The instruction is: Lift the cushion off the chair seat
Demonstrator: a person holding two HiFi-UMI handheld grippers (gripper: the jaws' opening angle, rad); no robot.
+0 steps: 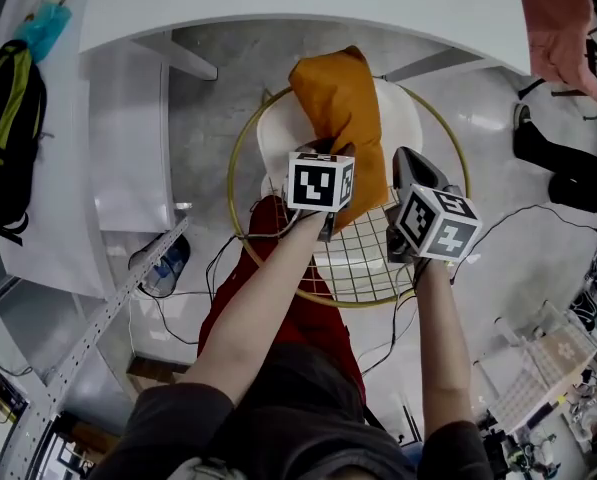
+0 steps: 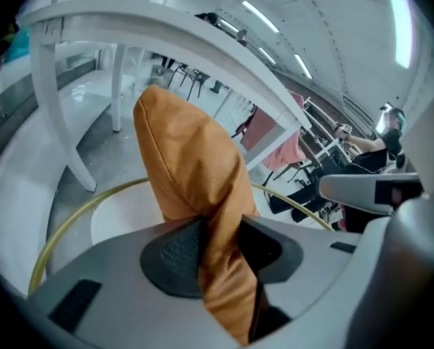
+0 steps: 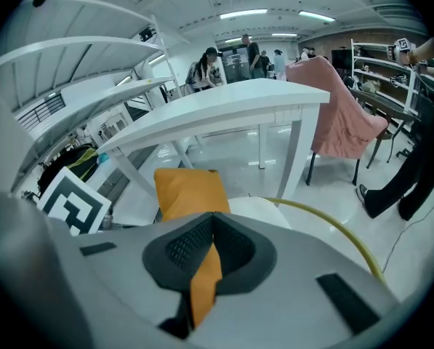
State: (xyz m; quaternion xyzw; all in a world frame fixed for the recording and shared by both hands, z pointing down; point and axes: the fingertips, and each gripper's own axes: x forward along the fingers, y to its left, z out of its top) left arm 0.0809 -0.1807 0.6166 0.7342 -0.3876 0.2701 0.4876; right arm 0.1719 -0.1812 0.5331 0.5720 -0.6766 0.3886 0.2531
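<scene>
**Head view.** The orange cushion (image 1: 340, 118) stands at upper centre of the frame, folded lengthwise, with its near end drawn up towards the two tools. The left gripper (image 1: 326, 156) meets this near end at the cushion's lower left. The right gripper (image 1: 396, 170) meets it at the lower right edge. A grip at two points spreads the load and keeps the soft body from sagging to one side. The chair seat (image 1: 278, 133), pale inside a gold ring (image 1: 236, 183), lies beneath the cushion. A wire grid (image 1: 363, 258) shows at lower centre. Whether the far end has cleared the seat cannot be told here.

**Left gripper view.** The jaws of the left gripper (image 2: 217, 249) are clenched on a thick fold of the cushion (image 2: 191, 166). The fabric rises from the pads to upper centre. The fold gives the pads bulk to bite on. The seat and ring appear at lower left and a white table (image 2: 166, 35) crosses the top.

**Right gripper view.** The jaws of the right gripper (image 3: 209, 257) are clamped on a thin strip of the cushion's edge (image 3: 202, 275). This hold is judged the weaker one. The body of the cushion lies just beyond, at centre left.
</scene>
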